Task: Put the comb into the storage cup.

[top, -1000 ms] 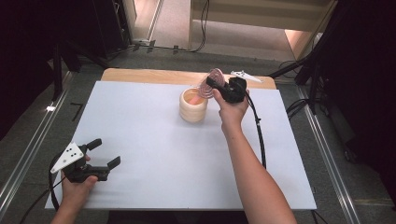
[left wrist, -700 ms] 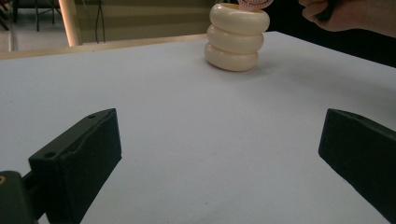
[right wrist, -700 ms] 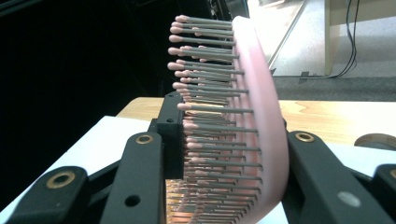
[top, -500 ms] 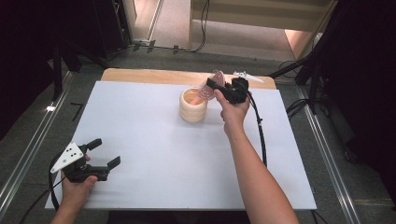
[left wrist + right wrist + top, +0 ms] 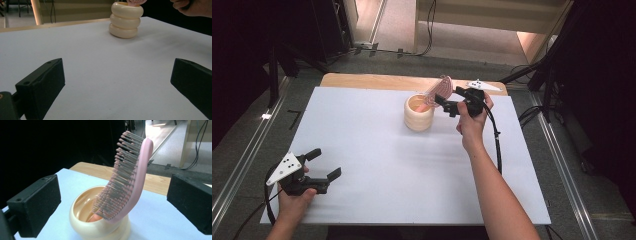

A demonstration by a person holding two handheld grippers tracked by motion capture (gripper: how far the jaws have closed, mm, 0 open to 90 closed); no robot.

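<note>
A pink hairbrush (image 5: 439,90) (image 5: 132,177) stands handle-down in a cream ribbed holder (image 5: 418,114) (image 5: 82,220) at the back middle of the white table, leaning on the rim. My right gripper (image 5: 447,96) (image 5: 113,195) is just right of it. Its jaws have just been opening and now stand wide, with the brush head between them untouched. At the front left, my left gripper (image 5: 326,163) (image 5: 117,75) rests open with nothing between its jaws. It faces the holder (image 5: 125,22) from far off, with the brush (image 5: 136,2) at the top edge.
The white table top (image 5: 377,165) has a wooden strip (image 5: 362,81) along its back edge. A cable (image 5: 497,145) trails from the right gripper along the person's forearm. Metal rails (image 5: 242,160) run along both sides of the table.
The right gripper's jaws opened and let go of the hairbrush, then drew back a little to the right. The brush stays leaning in the holder. The left gripper has not moved.
</note>
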